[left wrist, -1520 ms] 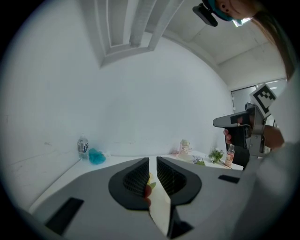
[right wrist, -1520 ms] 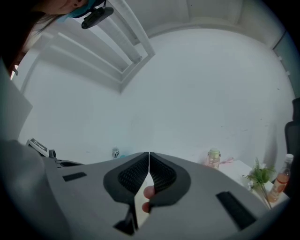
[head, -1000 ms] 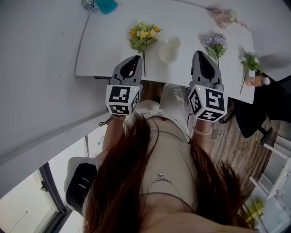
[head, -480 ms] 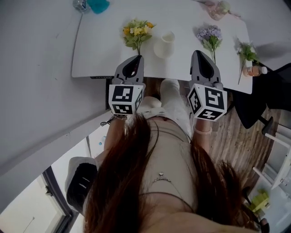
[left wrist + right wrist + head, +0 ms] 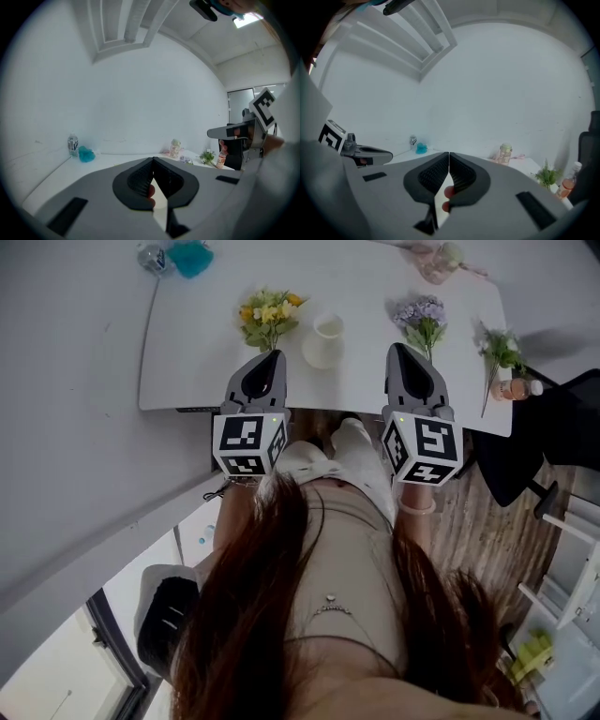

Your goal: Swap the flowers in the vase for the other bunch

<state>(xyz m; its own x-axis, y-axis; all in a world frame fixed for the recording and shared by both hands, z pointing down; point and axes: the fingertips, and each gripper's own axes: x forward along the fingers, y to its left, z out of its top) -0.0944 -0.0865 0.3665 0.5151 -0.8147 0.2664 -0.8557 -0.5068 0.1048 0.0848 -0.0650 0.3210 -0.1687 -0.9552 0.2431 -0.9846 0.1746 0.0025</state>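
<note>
On the white table point(image 5: 197, 352), seen in the head view, a white vase point(image 5: 322, 341) stands with no flowers showing in it. A yellow bunch point(image 5: 265, 317) lies just left of it and a purple bunch point(image 5: 420, 320) to its right. My left gripper point(image 5: 272, 354) hovers at the table's near edge below the yellow bunch, shut and empty. My right gripper point(image 5: 396, 348) hangs below the purple bunch, also shut and empty. In the left gripper view the left gripper point(image 5: 153, 159) has its jaws meeting, and so does the right gripper point(image 5: 449, 153) in its own view.
A white-and-green sprig point(image 5: 497, 352) and a pink bottle point(image 5: 517, 388) lie at the table's right end. A jar point(image 5: 442, 257) stands at the back, a water bottle point(image 5: 150, 257) and a teal object point(image 5: 190, 257) at the back left. A black chair point(image 5: 525, 456) sits to the right.
The left gripper has crept a little toward the table's edge. The head view has shifted, so the table's things sit further left and higher. Both jaws stay shut.
</note>
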